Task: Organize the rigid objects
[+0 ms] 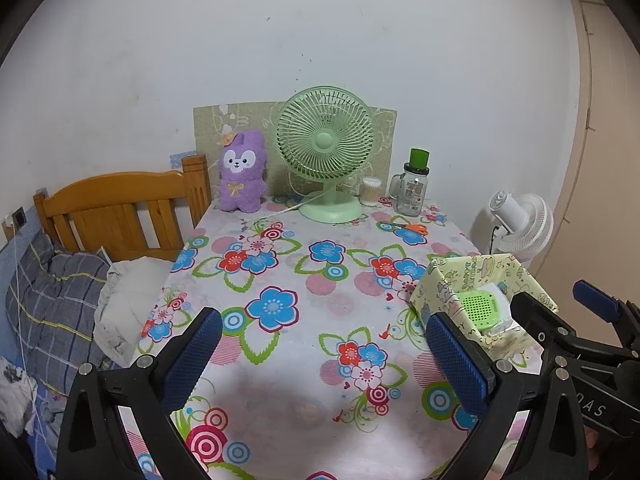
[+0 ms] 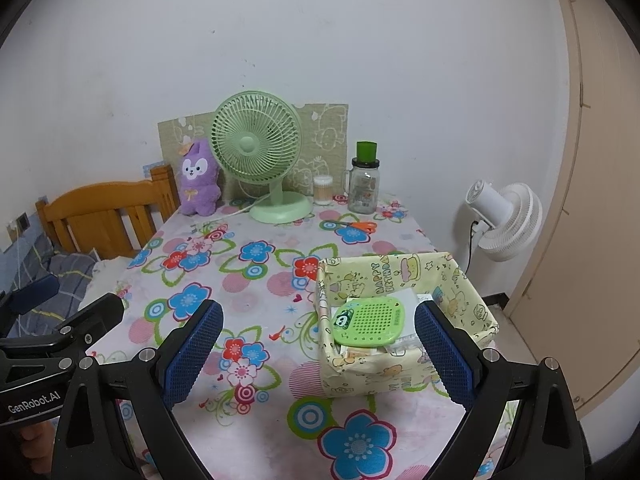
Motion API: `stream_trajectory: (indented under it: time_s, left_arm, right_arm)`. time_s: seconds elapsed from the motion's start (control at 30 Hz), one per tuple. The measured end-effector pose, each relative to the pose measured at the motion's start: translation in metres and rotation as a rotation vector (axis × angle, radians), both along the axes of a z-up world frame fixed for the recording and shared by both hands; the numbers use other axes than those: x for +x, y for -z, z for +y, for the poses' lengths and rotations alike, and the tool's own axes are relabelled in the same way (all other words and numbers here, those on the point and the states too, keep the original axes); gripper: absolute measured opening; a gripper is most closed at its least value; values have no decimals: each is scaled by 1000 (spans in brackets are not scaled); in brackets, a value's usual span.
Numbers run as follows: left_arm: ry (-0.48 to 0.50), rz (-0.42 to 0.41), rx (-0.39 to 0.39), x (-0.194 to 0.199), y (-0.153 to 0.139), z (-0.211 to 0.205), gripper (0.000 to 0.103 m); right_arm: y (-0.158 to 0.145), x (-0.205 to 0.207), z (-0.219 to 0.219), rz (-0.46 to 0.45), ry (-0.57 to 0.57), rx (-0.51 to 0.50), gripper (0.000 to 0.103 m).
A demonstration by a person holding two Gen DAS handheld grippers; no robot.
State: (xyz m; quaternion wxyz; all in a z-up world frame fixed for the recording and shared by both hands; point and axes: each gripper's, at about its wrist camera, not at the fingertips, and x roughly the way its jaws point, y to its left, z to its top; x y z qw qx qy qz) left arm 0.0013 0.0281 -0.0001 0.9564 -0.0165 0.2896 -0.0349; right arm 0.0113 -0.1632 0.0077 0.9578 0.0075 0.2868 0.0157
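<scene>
A yellow paper-wrapped box (image 2: 404, 376) (image 1: 436, 292) stands at the table's near right, holding a green perforated device (image 2: 368, 322) (image 1: 480, 308) on white papers. Orange-handled scissors (image 2: 354, 226) (image 1: 406, 227) lie toward the back right, before a glass jar with a green lid (image 2: 363, 184) (image 1: 414, 190) and a cotton swab tub (image 2: 323, 190) (image 1: 370, 191). My left gripper (image 1: 324, 350) hovers open over the near tablecloth with nothing between its fingers. My right gripper (image 2: 320, 350) is open too, its right pad (image 2: 444, 356) in front of the box.
A green desk fan (image 1: 326, 148) and a purple plush toy (image 1: 242, 172) stand at the back of the flowered table (image 1: 304, 280). A wooden bed headboard (image 1: 120, 208) with bedding lies left. A white floor fan (image 2: 502, 220) stands right, near a door.
</scene>
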Motion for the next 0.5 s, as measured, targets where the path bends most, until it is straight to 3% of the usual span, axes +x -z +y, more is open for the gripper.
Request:
stream_trajectory:
  time_s: [0.5]
  left_arm:
    - [-7,-15,12,-4,-3,-3,103]
  right_arm:
    - [-2,-6,0,-13,6,-2,98]
